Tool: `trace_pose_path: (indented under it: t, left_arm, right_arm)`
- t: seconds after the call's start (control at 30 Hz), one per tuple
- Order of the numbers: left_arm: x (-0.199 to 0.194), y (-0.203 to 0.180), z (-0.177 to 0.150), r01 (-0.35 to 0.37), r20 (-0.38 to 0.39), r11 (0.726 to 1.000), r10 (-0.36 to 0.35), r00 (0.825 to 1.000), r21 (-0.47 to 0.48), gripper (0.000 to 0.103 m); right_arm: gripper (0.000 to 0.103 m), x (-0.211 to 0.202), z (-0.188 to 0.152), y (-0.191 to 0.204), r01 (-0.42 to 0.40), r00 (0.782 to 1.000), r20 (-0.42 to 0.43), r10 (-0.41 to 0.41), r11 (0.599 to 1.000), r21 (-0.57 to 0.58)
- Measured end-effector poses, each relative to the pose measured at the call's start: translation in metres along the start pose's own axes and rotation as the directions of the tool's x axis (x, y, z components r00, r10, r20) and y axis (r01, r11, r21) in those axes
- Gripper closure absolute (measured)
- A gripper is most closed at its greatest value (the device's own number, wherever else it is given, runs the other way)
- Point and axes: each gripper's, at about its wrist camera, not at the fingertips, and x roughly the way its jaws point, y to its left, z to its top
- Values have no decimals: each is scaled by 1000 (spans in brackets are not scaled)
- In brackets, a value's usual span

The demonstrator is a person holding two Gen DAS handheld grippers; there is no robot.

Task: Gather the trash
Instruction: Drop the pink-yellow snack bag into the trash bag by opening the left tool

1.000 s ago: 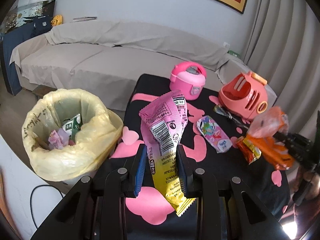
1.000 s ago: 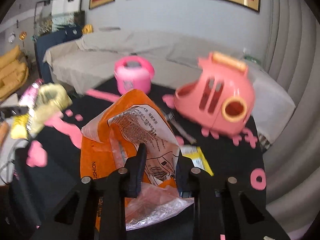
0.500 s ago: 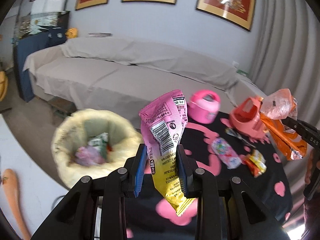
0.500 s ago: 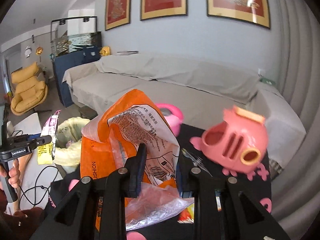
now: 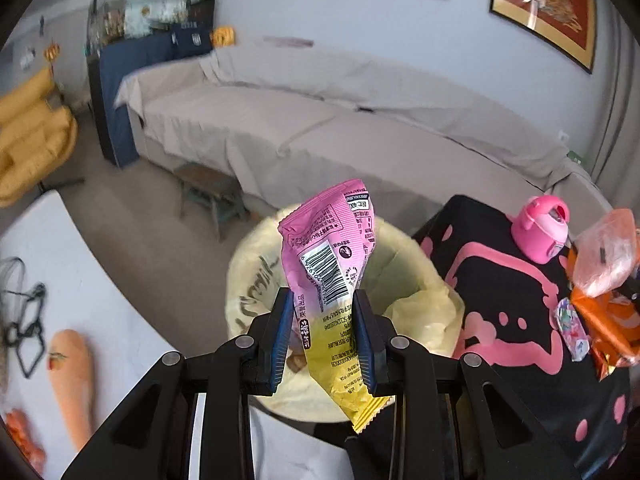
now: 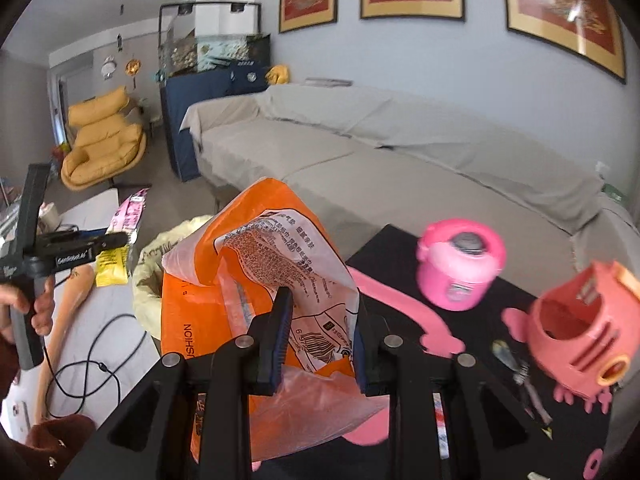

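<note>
My left gripper (image 5: 322, 334) is shut on a pink and yellow snack wrapper (image 5: 330, 272) and holds it upright above the bin lined with a yellow bag (image 5: 416, 280), which stands on the floor left of the black table (image 5: 516, 320). My right gripper (image 6: 320, 340) is shut on an orange and white snack bag (image 6: 240, 280) and holds it over the table's left end. In the right wrist view the bin (image 6: 160, 256) shows behind the orange bag, and the left gripper with its pink wrapper (image 6: 132, 216) is at far left.
On the black table with pink shapes stand a pink toy rice cooker (image 6: 460, 268) and a coral toy toaster (image 6: 580, 320). A small colourful wrapper (image 5: 572, 328) lies on the table. A grey sofa (image 5: 320, 128) runs behind. A white table with cables (image 5: 40, 300) is at left.
Both grippers have swung left with their wrappers. The left one now has the bin directly behind its wrapper. The right one has moved toward the table's left end.
</note>
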Motion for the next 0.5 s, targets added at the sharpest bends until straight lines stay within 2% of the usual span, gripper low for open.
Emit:
trace_pose_path:
  t: [0.2, 0.23, 0.3, 0.33, 0.37, 0.5]
  left_arm:
    - [59, -10, 8, 80, -64, 997, -81, 995, -11, 72]
    - [69, -12, 9, 87, -74, 996, -88, 993, -15, 68]
    - [86, -12, 11, 116, -99, 992, -120, 988, -45, 51]
    - [90, -9, 12, 129, -105, 990, -135, 985, -61, 38]
    - [95, -7, 11, 143, -108, 987, -151, 983, -77, 34]
    - [94, 11, 16, 135, -106, 983, -148, 983, -122, 34]
  right_arm:
    - [78, 51, 6, 5, -2, 999, -53, 1, 1000, -23]
    - [78, 60, 6, 5, 1, 998, -66, -2, 1000, -29]
    - [78, 72, 5, 2, 6, 997, -82, -9, 999, -41]
    - [78, 80, 5, 2, 11, 996, -93, -16, 999, -51]
    - [78, 84, 4, 2, 12, 995, -99, -18, 998, -55]
    - [78, 107, 7, 4, 13, 991, -129, -21, 998, -60]
